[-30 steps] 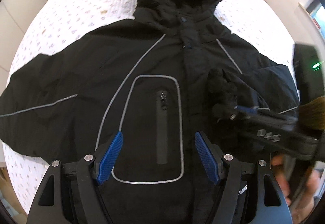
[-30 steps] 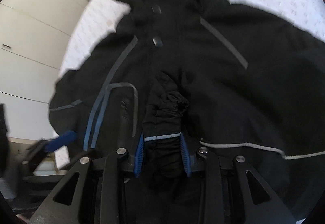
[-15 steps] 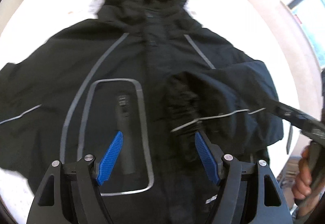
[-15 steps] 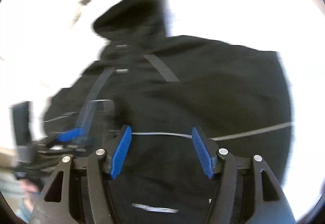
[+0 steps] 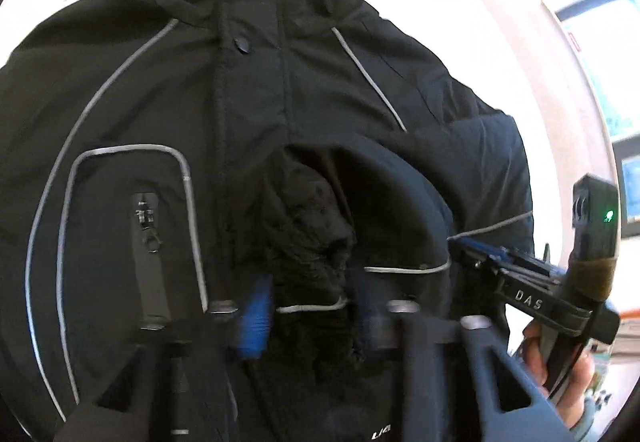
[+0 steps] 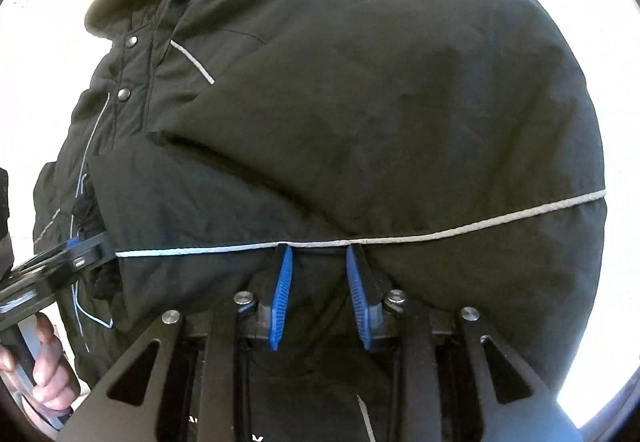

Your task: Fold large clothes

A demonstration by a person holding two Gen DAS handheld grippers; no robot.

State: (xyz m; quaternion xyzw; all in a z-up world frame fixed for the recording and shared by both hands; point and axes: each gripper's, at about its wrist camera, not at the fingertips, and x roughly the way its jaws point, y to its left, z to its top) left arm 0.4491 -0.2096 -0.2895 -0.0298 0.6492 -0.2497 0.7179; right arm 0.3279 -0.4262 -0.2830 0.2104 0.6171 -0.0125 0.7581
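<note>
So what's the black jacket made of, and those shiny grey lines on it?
The black jacket looks like smooth, matte woven synthetic with padding, since it puffs and creases softly. The grey lines look like reflective piping: thin, bright strips along the seams.

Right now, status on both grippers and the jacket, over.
Left gripper shut on sleeve cuff. Right gripper shut on sleeve at grey piping. Jacket face-up, sleeve folded across front. Nothing blocking.
</note>
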